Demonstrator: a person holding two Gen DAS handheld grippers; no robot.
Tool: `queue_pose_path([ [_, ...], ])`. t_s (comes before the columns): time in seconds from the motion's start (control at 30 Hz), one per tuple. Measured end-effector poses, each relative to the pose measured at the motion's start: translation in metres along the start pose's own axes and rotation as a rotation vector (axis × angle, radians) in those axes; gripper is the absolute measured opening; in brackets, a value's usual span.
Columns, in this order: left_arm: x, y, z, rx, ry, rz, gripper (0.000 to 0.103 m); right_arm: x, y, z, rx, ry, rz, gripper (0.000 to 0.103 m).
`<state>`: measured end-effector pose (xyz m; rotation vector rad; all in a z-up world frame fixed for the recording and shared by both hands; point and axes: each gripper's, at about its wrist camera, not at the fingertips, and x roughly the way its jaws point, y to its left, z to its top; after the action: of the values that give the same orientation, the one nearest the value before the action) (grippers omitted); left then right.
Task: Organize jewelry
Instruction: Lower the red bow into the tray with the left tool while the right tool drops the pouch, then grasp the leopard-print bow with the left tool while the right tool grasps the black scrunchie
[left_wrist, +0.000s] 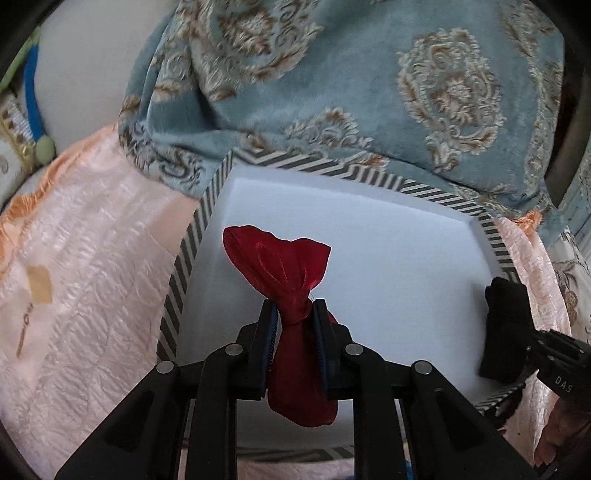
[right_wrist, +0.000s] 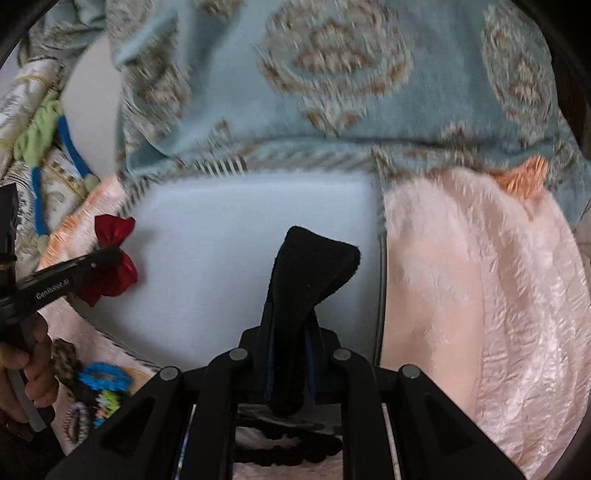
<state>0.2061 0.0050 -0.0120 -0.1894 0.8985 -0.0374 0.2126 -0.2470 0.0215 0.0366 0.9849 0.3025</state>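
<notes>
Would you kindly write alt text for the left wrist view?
The left hand-held gripper is shut on a red satin pouch over a white striped-rim box. The right hand-held gripper holds a black pouch at the box's right edge.

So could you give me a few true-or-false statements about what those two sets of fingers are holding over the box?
1. The left gripper is shut on a red pouch. True.
2. The right gripper holds a blue pouch. False: it is a black pouch.
3. The striped-rim box already has jewelry lying in it. False: its white inside looks bare.
4. Both pouches are above the box. True.
5. The box sits on a bare wooden table. False: it lies on pink fabric.
</notes>
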Motion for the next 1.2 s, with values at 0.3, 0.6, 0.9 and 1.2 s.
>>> queue_pose_path([
  [0.3, 0.001, -0.005, -0.005, 0.025, 0.013, 0.063, 0.017, -0.008, -0.004, 0.003, 0.052, -0.047, 0.035, 0.027],
  [0.6, -0.044, 0.016, -0.01, -0.011, -0.075, 0.044, 0.018, -0.049, -0.008, 0.002, 0.074, -0.221, 0.027, 0.031],
  [0.9, -0.087, 0.041, -0.073, -0.075, -0.029, -0.006, 0.018, -0.104, -0.006, -0.052, 0.092, -0.261, -0.004, 0.031],
  [1.2, -0.11, 0.015, -0.122, -0.045, -0.016, -0.061, 0.018, -0.091, -0.025, -0.143, 0.276, -0.091, 0.002, 0.032],
])
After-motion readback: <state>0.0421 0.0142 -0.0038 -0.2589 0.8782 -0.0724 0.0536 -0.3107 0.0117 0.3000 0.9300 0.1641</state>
